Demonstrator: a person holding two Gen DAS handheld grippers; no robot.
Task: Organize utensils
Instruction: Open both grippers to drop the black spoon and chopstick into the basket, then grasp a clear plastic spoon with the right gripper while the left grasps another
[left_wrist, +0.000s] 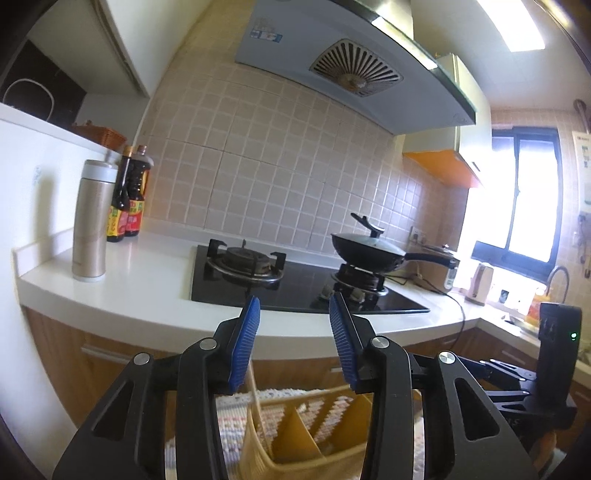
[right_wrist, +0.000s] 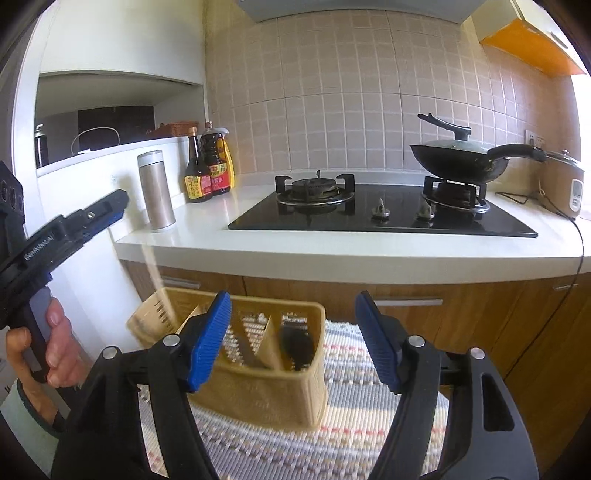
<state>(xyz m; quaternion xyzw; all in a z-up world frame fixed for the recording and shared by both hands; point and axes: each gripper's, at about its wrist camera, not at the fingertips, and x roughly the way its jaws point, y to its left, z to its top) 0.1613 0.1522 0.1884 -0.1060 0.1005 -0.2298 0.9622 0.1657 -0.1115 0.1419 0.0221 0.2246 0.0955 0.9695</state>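
While sitting low in front of the wooden cabinets, on a woven striped rug (right_wrist: 354, 424), resting there as a beige slotted utensil basket (right_wrist: 258, 391), long axis running from near-right to far-left in the right wrist view. Splitting inside into compartments by slanted dividers. Holding a dark, rounded utensil (right_wrist: 297, 347) in the right-hand compartment, head blurred, kind impossible to tell. Holding a pale thin stick (right_wrist: 155, 273) at the far left end, standing nearly upright and leaning slightly, blurred along its length. Showing the middle compartments only the rug pattern through the slotted walls.

Hovering above the basket, right claw (right_wrist: 293, 343) standing wide with blue pads apart and nothing pressed between them. Hovering likewise, left claw (left_wrist: 294, 343) parted to a middling gap, nothing gripped, basket (left_wrist: 332, 435) seen below it. Gripping the left tool's handle, a hand (right_wrist: 44, 343) at the left edge.

Standing above on the white bench (right_wrist: 332, 251): a steel flask (right_wrist: 156, 190), sauce bottles (right_wrist: 207, 166), a black hob (right_wrist: 380, 214) and a lidded wok (right_wrist: 461, 162).
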